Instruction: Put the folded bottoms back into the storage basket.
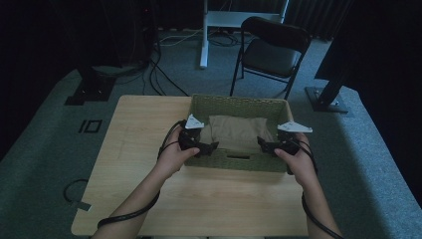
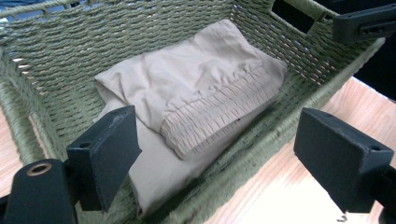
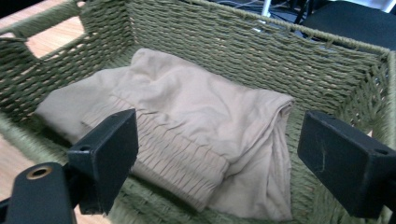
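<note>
A green woven basket (image 1: 239, 101) stands on the wooden table (image 1: 219, 199). A folded beige garment (image 1: 236, 132) with a gathered elastic band lies inside it. My left gripper (image 1: 211, 146) is at the basket's near left corner, jaws open over the rim with nothing between them. My right gripper (image 1: 262, 144) is at the near right corner, also open and holding nothing. In the left gripper view the left gripper (image 2: 219, 144) straddles the basket wall (image 2: 93, 37) in front of the garment (image 2: 201, 88). In the right gripper view the right gripper (image 3: 219, 149) hangs above the garment (image 3: 201, 107).
Behind the table, a black folding chair (image 1: 273, 50) stands on the grey carpet. A white desk leg (image 1: 204, 40) is to its left. Black stand bases (image 1: 89, 89) sit at both sides with cables on the floor. Bare tabletop lies left of and in front of the basket.
</note>
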A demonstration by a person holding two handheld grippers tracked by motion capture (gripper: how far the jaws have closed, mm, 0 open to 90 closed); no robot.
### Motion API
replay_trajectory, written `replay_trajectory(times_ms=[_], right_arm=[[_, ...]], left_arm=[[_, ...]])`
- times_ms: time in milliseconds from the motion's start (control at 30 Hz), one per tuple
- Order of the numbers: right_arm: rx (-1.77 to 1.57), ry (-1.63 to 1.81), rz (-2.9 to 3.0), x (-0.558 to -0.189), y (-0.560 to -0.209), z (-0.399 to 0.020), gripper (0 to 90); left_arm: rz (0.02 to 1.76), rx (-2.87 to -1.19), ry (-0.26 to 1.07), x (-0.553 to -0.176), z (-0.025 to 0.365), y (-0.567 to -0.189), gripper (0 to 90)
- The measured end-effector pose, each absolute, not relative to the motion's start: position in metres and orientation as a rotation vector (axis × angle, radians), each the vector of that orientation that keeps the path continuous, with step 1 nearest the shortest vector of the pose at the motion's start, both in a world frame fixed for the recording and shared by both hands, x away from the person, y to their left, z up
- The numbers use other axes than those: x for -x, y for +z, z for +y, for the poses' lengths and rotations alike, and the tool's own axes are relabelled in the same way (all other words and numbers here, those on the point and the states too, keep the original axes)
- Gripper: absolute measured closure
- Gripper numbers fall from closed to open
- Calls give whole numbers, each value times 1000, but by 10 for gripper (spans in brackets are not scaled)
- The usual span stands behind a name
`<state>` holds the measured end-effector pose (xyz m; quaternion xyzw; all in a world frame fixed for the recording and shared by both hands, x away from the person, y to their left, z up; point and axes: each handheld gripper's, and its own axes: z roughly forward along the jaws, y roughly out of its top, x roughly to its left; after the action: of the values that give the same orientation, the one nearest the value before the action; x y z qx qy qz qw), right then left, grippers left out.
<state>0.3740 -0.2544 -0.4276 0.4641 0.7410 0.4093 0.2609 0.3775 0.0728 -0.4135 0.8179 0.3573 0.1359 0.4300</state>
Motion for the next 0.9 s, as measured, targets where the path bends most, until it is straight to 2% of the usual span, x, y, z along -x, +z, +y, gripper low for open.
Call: replay_trajectory(times_ms=[900], right_arm=[[-1266, 1154, 1956, -305, -449, -267, 122]], left_arm=[[819, -2029, 393, -318, 93, -427, 151]])
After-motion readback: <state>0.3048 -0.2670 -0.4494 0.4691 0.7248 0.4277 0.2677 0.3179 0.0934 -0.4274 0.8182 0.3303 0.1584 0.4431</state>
